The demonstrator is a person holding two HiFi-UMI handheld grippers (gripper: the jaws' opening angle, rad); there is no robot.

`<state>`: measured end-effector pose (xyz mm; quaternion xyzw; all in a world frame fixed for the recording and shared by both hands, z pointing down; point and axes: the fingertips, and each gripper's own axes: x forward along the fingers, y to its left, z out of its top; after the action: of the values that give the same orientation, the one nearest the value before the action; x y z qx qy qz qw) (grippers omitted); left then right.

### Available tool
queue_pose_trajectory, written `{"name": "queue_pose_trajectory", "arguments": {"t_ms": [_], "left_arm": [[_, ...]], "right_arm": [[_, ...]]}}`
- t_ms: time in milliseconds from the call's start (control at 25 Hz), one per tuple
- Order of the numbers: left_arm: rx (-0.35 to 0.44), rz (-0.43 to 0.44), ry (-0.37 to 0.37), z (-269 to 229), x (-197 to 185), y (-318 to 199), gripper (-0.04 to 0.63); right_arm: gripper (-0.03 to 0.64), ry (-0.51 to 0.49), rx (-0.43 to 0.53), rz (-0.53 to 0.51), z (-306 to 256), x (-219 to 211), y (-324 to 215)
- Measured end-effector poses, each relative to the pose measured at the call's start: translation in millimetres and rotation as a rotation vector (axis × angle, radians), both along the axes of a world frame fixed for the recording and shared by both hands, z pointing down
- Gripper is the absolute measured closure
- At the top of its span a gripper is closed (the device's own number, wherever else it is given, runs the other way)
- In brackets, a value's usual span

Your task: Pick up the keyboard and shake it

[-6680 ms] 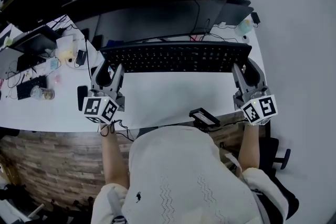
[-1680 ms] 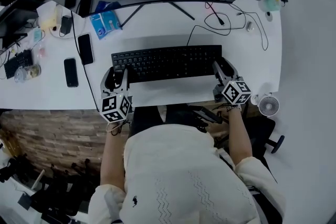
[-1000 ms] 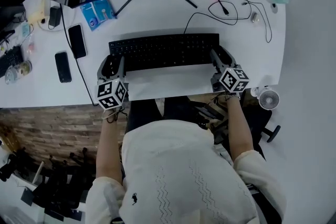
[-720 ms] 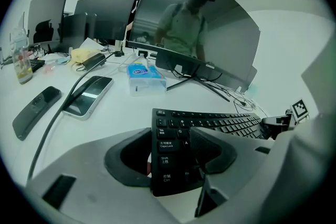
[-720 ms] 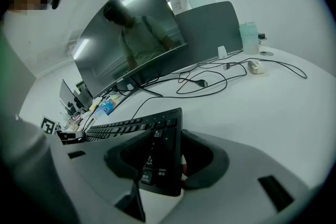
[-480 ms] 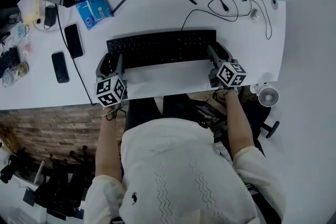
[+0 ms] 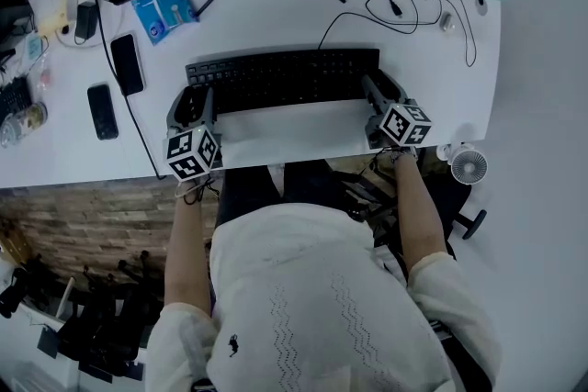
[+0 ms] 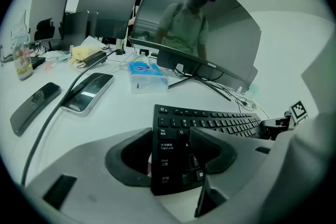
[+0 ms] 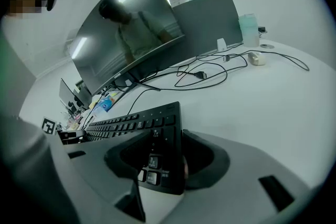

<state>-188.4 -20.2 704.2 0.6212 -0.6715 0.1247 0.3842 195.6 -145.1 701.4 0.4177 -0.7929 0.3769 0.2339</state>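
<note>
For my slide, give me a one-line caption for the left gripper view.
Left gripper closed on the left end of the black keyboard, curved monitor behind on the white desk.

The keyboard (image 7: 280, 76) is black, the desk (image 7: 276, 18) white.

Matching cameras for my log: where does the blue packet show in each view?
Head view: blue packet, upper left.
Left gripper view: centre, beyond the keyboard.
Right gripper view: small, left of centre, past the keyboard's far end.
Shared landmark: the keyboard.

The keyboard (image 7: 280, 78) is matt black plastic, the desk (image 7: 276, 14) smooth white, the monitor (image 8: 199, 23) screen glossy and reflective.
</note>
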Motion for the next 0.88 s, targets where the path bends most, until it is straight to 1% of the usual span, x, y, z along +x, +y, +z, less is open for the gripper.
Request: {"name": "queue_pose_trajectory", "arguments": {"t_ms": [400,720,880], "left_arm": [[0.011,0.031,-0.024,3.1,0.6,-1.0,0.368],[0.017,0.034,-0.024,3.9,0.5,-1.0,0.367],[0.014,0.039,-0.010,5.0,0.7,-1.3,0.367]], "right_arm": [[0.440,0.005,0.000,-0.013,1.7,-0.9,0.5],[0.438,0.010,0.004,0.004,1.6,-0.4,1.2],[0.437,0.016,-0.002,0.008,2.4,0.0,1.3]]}}
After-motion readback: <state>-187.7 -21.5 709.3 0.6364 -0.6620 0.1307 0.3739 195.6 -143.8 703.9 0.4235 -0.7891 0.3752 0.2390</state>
